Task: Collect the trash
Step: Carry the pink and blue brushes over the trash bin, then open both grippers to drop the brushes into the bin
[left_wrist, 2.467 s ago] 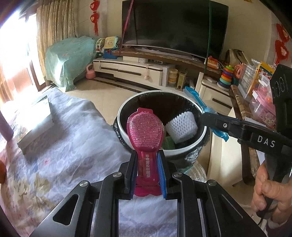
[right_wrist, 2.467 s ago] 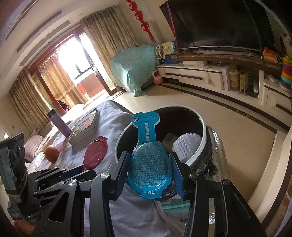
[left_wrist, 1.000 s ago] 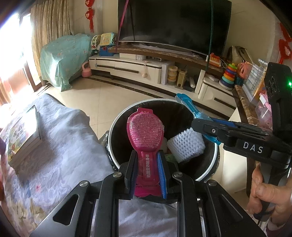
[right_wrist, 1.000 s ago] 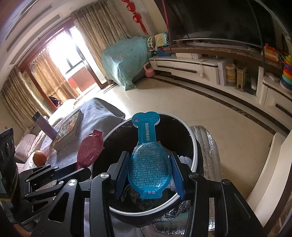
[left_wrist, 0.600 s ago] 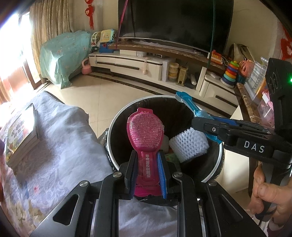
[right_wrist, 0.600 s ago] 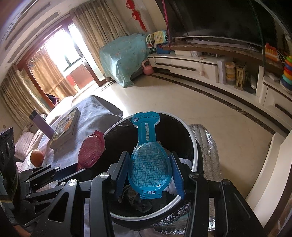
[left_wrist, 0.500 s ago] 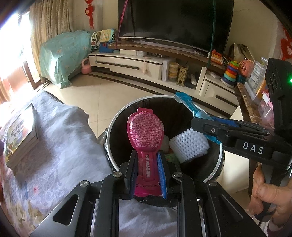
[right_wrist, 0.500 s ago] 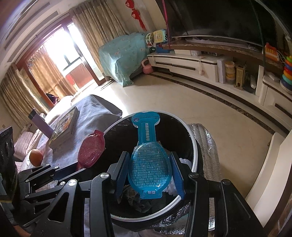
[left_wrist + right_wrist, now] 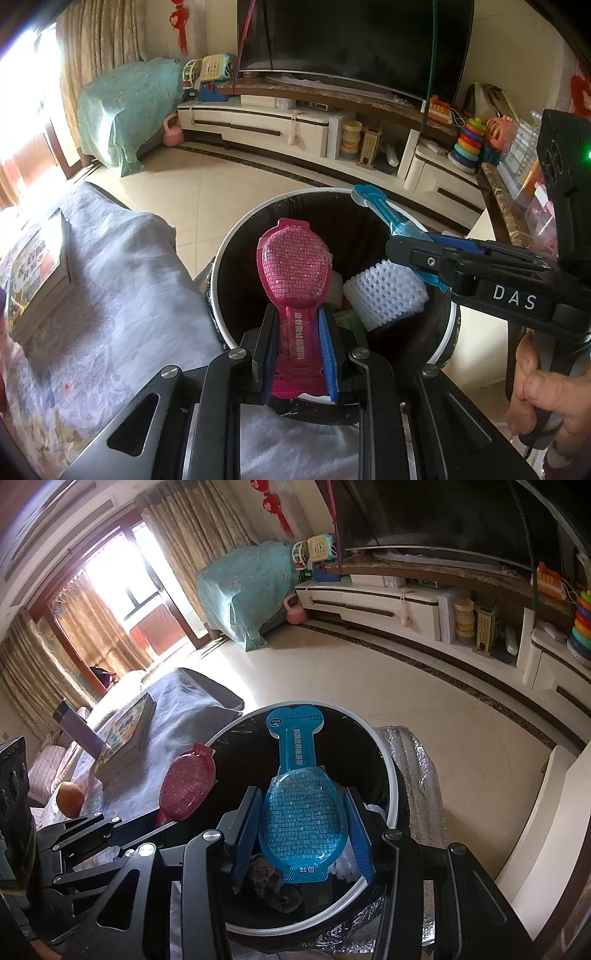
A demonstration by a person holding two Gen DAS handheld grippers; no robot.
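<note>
Over the bin [image 9: 236, 240], L gripper [image 9: 297, 347] pinches pink packet [image 9: 295, 269], R gripper [image 9: 303, 834] blue packet [image 9: 301, 812]; both point outward, rim clear.

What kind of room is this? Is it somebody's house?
Most likely a home living room. A big television sits above a long white TV cabinet, a stacking ring toy and other toys stand nearby, and curtains hang by a bright balcony door.
</note>
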